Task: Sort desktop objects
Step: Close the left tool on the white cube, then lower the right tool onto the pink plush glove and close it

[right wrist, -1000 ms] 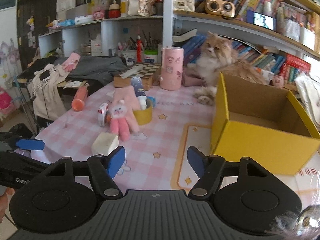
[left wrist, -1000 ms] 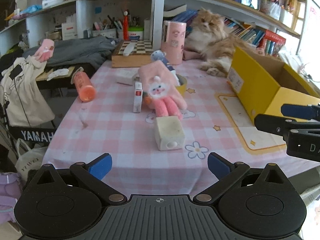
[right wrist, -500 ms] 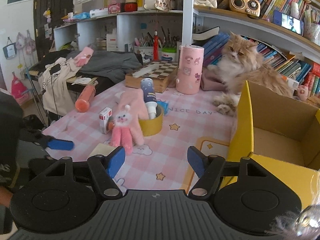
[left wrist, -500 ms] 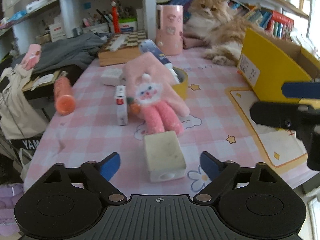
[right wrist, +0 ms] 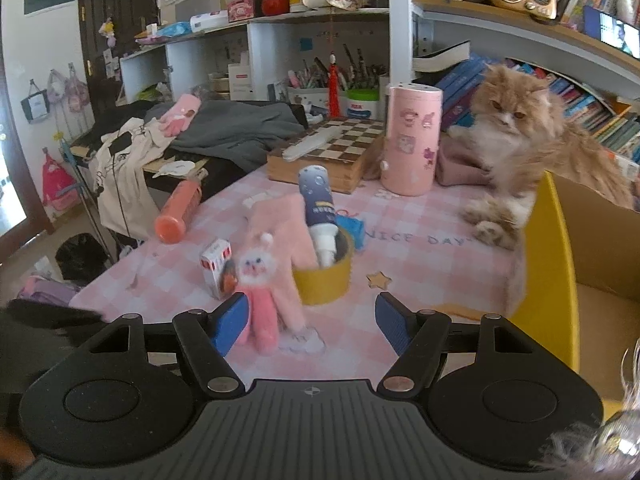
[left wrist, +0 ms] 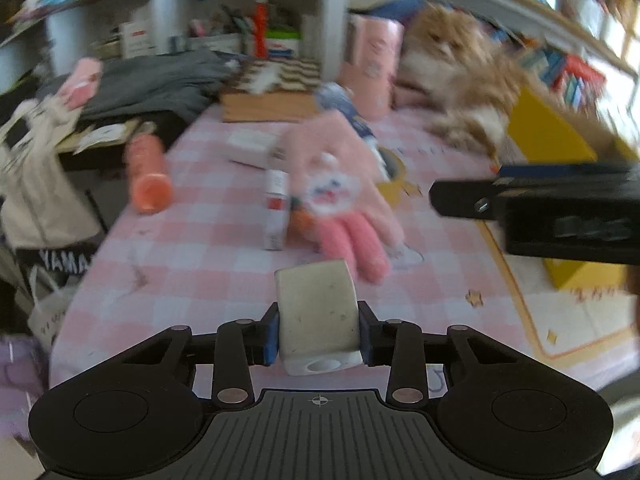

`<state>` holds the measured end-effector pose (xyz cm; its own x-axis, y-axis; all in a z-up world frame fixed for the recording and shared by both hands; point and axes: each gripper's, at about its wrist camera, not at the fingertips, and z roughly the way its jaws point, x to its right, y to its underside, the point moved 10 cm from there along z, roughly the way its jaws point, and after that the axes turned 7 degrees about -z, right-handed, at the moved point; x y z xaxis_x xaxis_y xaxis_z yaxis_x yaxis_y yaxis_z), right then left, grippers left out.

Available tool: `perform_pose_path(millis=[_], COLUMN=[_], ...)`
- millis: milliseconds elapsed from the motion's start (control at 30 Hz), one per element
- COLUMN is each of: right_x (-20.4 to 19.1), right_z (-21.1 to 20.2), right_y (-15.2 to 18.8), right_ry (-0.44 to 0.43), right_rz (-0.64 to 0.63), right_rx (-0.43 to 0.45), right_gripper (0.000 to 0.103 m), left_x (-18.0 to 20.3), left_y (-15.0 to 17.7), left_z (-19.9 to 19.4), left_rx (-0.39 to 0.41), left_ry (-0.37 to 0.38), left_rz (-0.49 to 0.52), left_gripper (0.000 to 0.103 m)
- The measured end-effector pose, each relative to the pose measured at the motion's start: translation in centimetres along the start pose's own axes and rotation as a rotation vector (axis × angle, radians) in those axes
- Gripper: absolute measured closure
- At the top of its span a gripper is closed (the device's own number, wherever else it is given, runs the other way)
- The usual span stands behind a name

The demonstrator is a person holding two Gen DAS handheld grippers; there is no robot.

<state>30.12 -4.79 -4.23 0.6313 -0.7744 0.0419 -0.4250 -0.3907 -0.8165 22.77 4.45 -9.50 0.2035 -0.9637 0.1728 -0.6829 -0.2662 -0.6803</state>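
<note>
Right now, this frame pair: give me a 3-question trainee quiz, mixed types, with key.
1. True or false: the left gripper is shut on the white block.
2. Multiple choice: the blue-and-white bottle stands nozzle-down in
A. the yellow box
B. the yellow tape roll
C. the pink canister
3. Fill in: the right gripper is ____, with nothing between its pads.

Key: 1 true; 2 B; 3 open.
</note>
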Motion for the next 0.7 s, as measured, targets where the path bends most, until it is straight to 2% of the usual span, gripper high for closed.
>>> perform_pose_path(millis=[167, 400, 533, 633, 700], right_x=[-0.7, -2.0, -2.2, -2.3, -2.4], right_z=[3.4, 8.2, 10.4, 11.0, 11.0], right_y=[-0.8, -1.8, -1.7, -1.6, -1.7], right_ry=[-0.025, -0.061, -0.059, -0.062, -0.067], right_rz=[-0.049, -0.138, -0.168, -0.182, -0.198], right_rx=[-0.022, -0.059, -0.098, -0.104, -0.100], right_gripper=[0.035, 0.035, 0.035, 0.043, 0.061], left_x=[-2.6, -5.0, -5.5, -5.8, -6.1], left_y=[-0.6, -0.6, -0.4, -0.3, -0.3], left_z=[-2.6, -4.0, -4.2, -4.4, -4.4], left_rx=[0.039, 0.063, 0.063, 0.060, 0.064], left_ry=[-0.028, -0.120, -0.137, -0.144, -0.150], left_rz=[-0.112, -0.147, -0.149, -0.154, -0.167], left_gripper=[0.067, 0.067, 0.067, 0.067, 0.067])
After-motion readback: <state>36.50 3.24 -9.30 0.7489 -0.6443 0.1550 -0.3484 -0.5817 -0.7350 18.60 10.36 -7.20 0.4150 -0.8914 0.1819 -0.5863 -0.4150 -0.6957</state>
